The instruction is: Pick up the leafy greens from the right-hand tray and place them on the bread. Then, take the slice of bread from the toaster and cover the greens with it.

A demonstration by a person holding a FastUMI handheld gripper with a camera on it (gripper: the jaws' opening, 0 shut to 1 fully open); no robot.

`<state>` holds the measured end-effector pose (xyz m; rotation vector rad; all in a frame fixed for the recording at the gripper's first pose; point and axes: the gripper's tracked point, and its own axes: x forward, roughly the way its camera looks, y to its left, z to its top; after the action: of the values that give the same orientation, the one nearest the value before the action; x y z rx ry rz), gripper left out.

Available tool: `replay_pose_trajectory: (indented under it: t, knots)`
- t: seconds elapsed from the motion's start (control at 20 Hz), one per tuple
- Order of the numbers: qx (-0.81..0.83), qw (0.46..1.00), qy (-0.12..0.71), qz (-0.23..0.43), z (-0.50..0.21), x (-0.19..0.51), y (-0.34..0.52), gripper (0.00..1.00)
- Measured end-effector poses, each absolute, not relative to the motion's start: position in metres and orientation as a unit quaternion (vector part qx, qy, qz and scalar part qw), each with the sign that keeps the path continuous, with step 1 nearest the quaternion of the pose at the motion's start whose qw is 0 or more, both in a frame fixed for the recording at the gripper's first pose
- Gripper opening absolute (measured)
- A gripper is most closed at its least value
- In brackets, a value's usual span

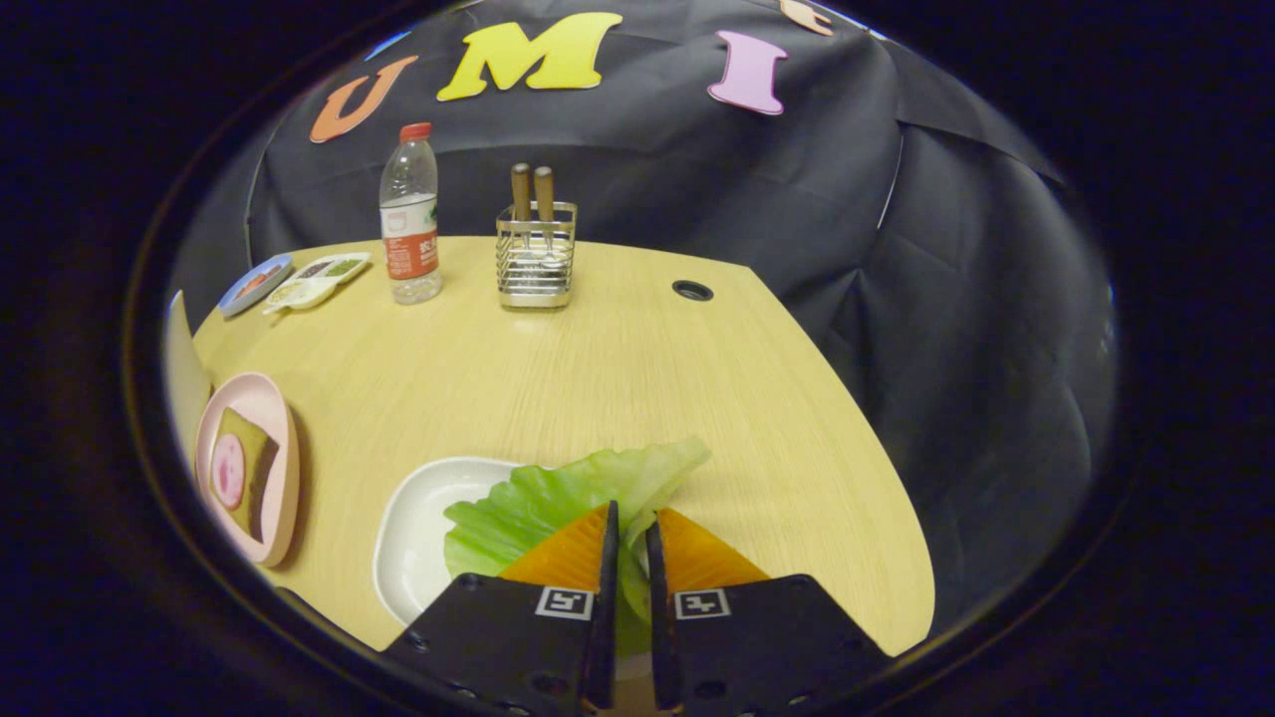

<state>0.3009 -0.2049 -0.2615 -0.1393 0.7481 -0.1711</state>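
While the hand-held gripper (628, 533) is nearly closed, its two fingers pinch a fold of the leafy greens (558, 498) — the leaf runs up through the narrow gap between them, so I judge it grasped rather than merely touched. Most of the leaf spreads ahead of the fingers and to their left, lying over the rim of the white tray (418, 538), with its far tip reaching out over the bare worktop (598, 358) to the right. Whether the leaf is already clear of the tray I cannot tell.

What the next move turns on is direction: the pink plate (279, 438) with the bread (244, 468) sits well to the left of the fingers, near the worktop's left side, and a round pink slice (228, 471) lies on the bread. The carry would be a leftward sweep over open wood — nothing stands between tray and plate.

Far beyond the fingers stand a water bottle (409, 214), a wire holder (536, 257) with two wooden-handled utensils, and small dishes (299, 282) at the back left, all well apart from the path.
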Motion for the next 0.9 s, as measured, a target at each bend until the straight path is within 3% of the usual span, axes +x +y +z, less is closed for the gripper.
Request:
replay_pose_trajectory:
  t: [0.05,0.9]
  knots:
    - [-0.065,0.927,0.360,-0.081,-0.253,0.300,-0.201,0.01]
    - [-0.088,0.967,0.231,-0.058,-0.122,0.225,-0.086,0.00]
